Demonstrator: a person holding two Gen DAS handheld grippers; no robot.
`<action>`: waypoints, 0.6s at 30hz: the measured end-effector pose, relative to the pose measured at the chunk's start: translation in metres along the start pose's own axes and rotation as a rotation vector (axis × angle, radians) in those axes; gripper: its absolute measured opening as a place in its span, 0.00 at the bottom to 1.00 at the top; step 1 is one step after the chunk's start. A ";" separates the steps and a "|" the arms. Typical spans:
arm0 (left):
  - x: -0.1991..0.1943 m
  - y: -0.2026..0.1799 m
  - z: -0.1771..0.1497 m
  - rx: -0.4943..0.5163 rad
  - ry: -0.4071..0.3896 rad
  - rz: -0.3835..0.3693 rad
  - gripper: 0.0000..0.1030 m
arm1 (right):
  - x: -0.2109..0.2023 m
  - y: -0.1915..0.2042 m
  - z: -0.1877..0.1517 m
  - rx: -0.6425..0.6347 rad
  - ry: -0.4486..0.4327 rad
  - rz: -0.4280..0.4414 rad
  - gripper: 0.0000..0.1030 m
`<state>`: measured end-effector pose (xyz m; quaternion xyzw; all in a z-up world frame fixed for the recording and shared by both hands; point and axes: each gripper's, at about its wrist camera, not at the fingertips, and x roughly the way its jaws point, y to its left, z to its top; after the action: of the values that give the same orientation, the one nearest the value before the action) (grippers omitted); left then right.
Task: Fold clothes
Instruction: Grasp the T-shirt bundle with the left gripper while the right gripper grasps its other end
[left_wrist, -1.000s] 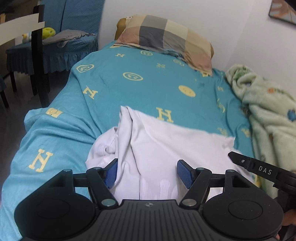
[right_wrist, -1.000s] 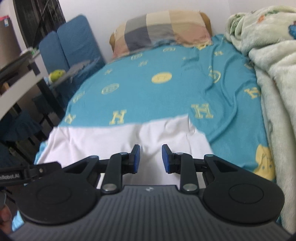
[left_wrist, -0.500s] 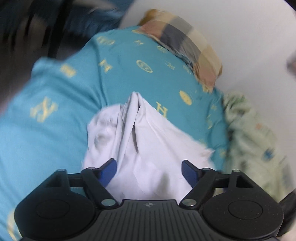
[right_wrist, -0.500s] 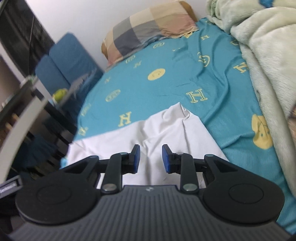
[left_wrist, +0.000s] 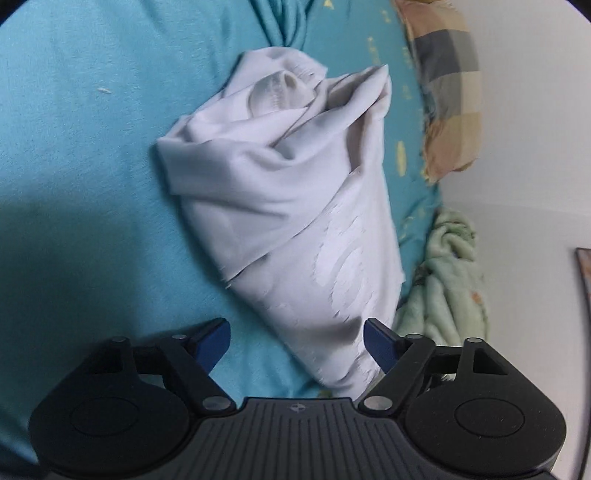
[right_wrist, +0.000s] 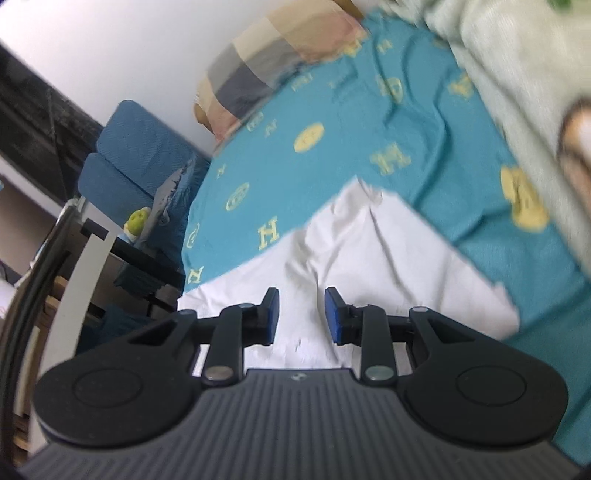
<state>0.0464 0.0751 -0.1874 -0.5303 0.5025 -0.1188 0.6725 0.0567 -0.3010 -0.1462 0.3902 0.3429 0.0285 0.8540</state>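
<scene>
- The white shirt (left_wrist: 295, 206) lay bunched on the bed (left_wrist: 81, 155).
- Left gripper (left_wrist: 297, 339) had its jaws wide, empty.
- Right gripper (right_wrist: 301, 314) had its jaws parted, empty.
- The shirt looked light and limp; a hem corner seemed the best hold.

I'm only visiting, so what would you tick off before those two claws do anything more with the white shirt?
1. Left gripper jaws wide open: ok.
2. Right gripper jaws apart, gripping nothing: ok.
3. White shirt lying flat: not ok, bunched and twisted.
4. Shirt on the blue bedsheet, away from the pillow: ok.
5. Sharp view: not ok, both are blurred.
6. Shirt edge clear of the green blanket: cannot tell.
</scene>
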 end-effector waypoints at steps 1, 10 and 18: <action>0.000 -0.001 0.002 -0.002 -0.012 -0.023 0.77 | 0.001 0.000 -0.003 0.012 0.017 0.005 0.30; -0.003 0.009 0.014 -0.061 -0.055 -0.074 0.33 | 0.006 0.009 -0.021 0.149 0.147 0.108 0.30; -0.012 0.000 0.014 -0.021 -0.098 -0.149 0.20 | 0.016 0.006 -0.042 0.349 0.292 0.188 0.57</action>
<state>0.0523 0.0918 -0.1818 -0.5785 0.4296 -0.1371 0.6798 0.0441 -0.2648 -0.1707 0.5537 0.4246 0.1041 0.7087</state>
